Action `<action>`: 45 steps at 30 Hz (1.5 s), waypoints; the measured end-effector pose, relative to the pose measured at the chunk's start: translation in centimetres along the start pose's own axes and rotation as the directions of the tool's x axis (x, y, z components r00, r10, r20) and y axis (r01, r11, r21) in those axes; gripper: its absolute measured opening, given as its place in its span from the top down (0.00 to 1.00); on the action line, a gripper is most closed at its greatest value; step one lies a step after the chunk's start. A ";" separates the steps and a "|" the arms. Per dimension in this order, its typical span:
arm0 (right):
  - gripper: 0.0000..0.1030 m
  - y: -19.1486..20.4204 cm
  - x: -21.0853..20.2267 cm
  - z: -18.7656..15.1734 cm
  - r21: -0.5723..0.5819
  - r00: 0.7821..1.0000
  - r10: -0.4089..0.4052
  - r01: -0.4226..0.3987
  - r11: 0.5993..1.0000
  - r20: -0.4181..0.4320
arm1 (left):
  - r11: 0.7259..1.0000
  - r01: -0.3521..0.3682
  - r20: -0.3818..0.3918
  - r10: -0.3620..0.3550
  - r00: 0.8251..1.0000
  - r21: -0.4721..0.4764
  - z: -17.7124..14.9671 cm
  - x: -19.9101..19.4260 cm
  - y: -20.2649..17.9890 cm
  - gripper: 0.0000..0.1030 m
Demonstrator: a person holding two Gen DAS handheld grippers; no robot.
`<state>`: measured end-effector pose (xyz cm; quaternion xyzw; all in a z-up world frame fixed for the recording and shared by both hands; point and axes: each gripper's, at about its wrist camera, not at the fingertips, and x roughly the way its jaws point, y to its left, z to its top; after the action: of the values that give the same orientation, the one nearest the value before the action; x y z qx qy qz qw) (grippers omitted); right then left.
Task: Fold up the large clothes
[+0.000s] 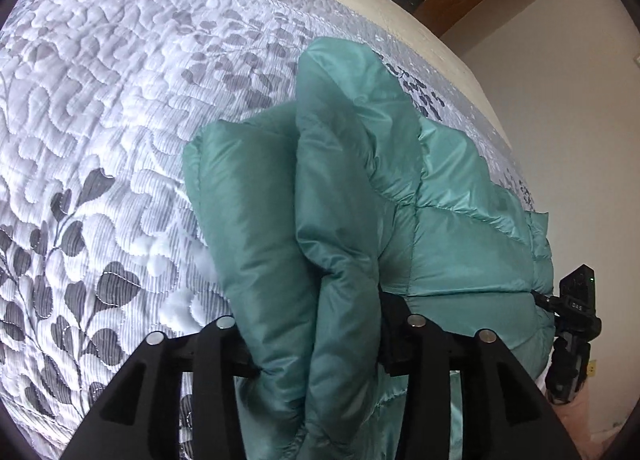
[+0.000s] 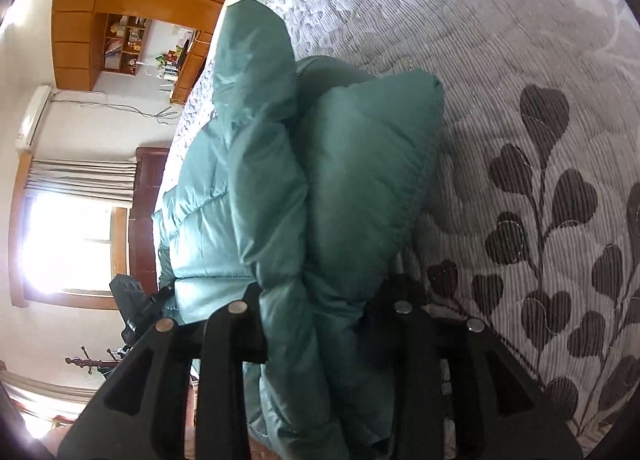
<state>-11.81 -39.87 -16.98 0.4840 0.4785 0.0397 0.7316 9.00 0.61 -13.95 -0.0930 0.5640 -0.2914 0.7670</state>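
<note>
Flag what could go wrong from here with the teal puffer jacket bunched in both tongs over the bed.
1. The puffer jacket is slick and thick; the bunches between the left tongs and the right tongs could slip out unevenly.
2. The puffy fill may spring back, so the fold could open on the quilted bedspread.
3. The jacket lies near the bed edge in the left wrist view; part could slide off.

Bunched teal puffer jacket between the right gripper's black fingers, above a leaf-patterned quilt
</note>
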 end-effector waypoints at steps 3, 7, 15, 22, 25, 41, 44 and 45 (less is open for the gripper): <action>0.54 0.8 -0.5 0.3 -0.018 0.999 -0.047 0.047 0.999 -0.001 | 1.000 -0.004 -0.020 0.004 1.000 -0.017 0.2 -0.5 0.0 0.52; 0.41 1.9 -3.8 -0.3 -0.081 0.989 -0.143 0.146 0.986 0.046 | 0.999 -0.037 0.017 0.037 0.999 -0.018 1.2 -4.1 0.1 0.51; 0.28 7.2 -6.1 3.4 -0.237 0.964 -0.219 0.249 0.939 0.148 | 0.993 -0.098 0.108 0.090 0.990 0.071 5.5 -6.7 -1.4 0.46; 0.26 7.7 0.3 7.9 -0.295 0.957 -0.285 0.286 0.912 0.046 | 0.989 -0.082 -0.006 0.083 0.997 0.121 9.7 0.1 -3.1 0.43; 0.57 7.7 1.3 8.5 -0.292 0.956 -0.292 0.290 0.911 0.036 | 0.988 -0.075 -0.012 0.077 0.997 0.132 10.2 1.0 -3.5 0.55; 0.81 3.8 2.1 10.0 -0.147 0.971 -0.238 0.236 0.961 0.007 | 0.980 -0.169 -0.041 0.174 0.984 0.105 10.2 3.8 -1.8 0.66; 0.77 4.6 1.4 9.7 -0.162 0.961 -0.274 0.276 0.947 0.033 | 0.970 -0.221 -0.002 0.222 0.975 0.106 10.3 1.9 -2.7 0.64; 0.75 5.1 0.7 9.4 -0.170 0.954 -0.295 0.300 0.939 0.053 | 0.964 -0.242 0.010 0.242 0.970 0.110 10.3 1.2 -3.2 0.62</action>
<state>-2.42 -43.07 -12.98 0.3399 0.5311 -0.0356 0.7754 17.63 -4.54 -9.90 0.0196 0.5556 -0.2264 0.7998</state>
